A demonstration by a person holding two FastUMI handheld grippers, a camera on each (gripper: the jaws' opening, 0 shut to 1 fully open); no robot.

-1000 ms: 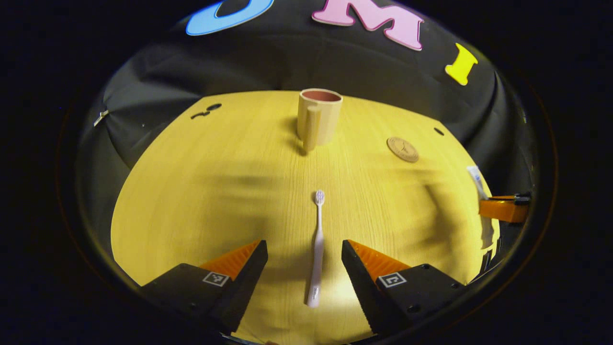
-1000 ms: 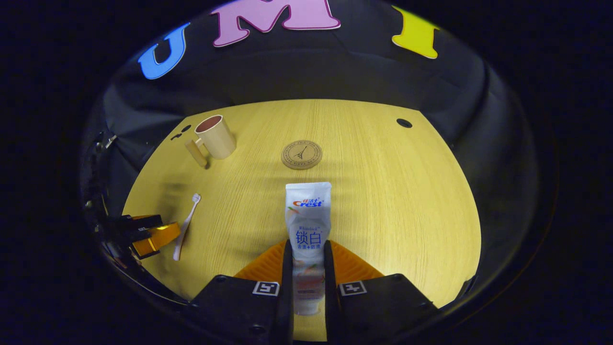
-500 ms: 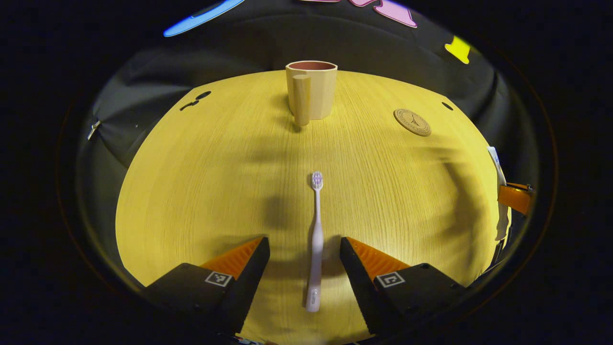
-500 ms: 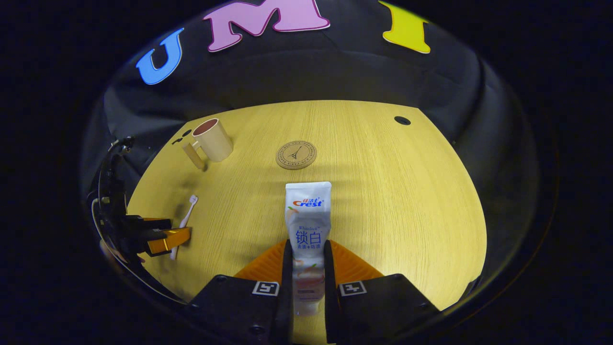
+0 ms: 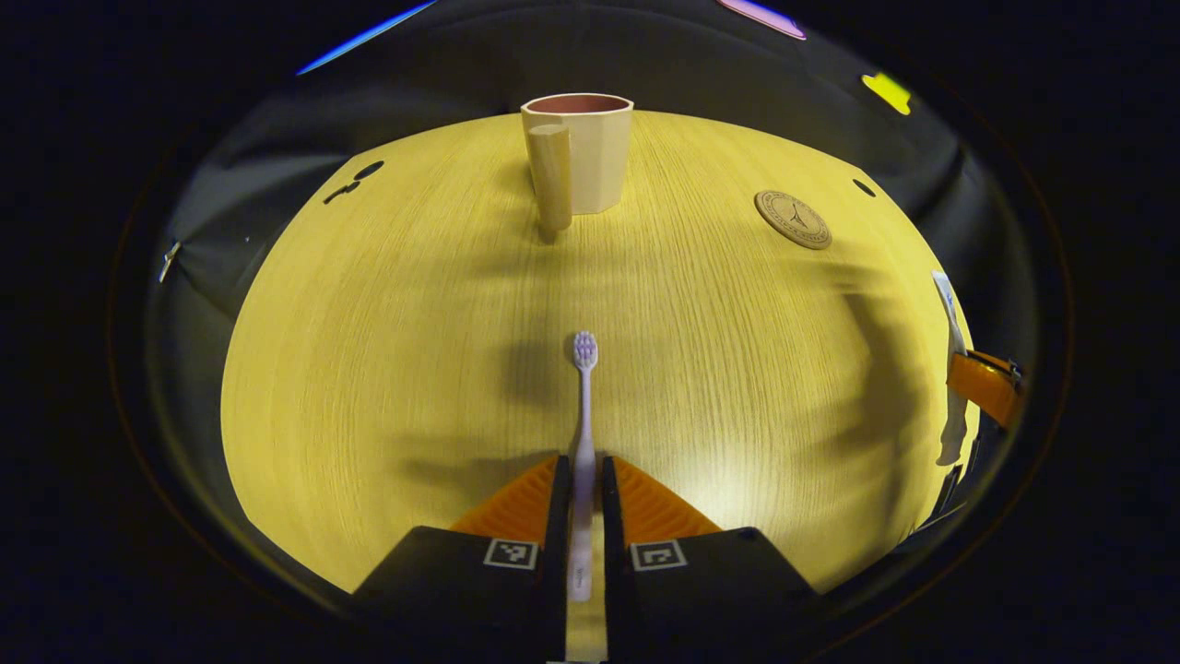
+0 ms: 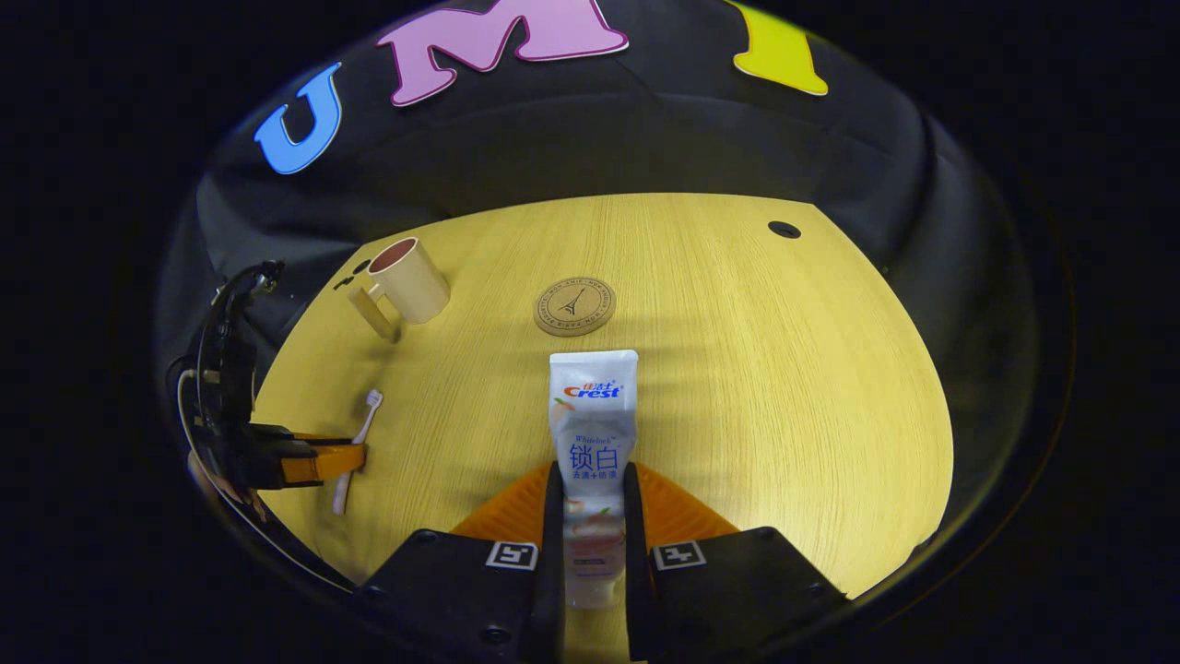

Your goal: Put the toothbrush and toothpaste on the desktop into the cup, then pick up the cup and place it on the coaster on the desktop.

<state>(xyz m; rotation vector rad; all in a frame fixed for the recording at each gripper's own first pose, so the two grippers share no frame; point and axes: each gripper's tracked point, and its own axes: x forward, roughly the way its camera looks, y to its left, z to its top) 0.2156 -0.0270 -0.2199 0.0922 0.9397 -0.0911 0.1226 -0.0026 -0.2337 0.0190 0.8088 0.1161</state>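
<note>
Left hand-held gripper (image 5: 581, 480) low over tabletop (image 5: 387, 350), clenched on toothbrush (image 5: 583, 433), bristles toward cup (image 5: 579, 152). Right hand-held gripper (image 6: 592, 498) level, grasping toothpaste (image 6: 592, 415), probably lifted slightly, pointed toward coaster (image 6: 574, 306).

1. In the left gripper view, the toothbrush (image 5: 582, 433) is held lengthwise between the 2 fingers (image 5: 556, 516) of the left gripper (image 5: 581, 480), its head pointing away toward the cup (image 5: 579, 152).
2. The cup is set upright on the far part of the bench (image 5: 387, 350), with its handle turned toward this camera.
3. The coaster (image 5: 793, 219) is laid flat to the right of the cup, well apart from it.
4. In the right gripper view, the toothpaste (image 6: 592, 433) is clamped between the fingers of the right gripper (image 6: 590, 489), just before the coaster.
5. There, the cup is placed left of the coaster, and the left gripper is seen at the bench's left edge.
</note>
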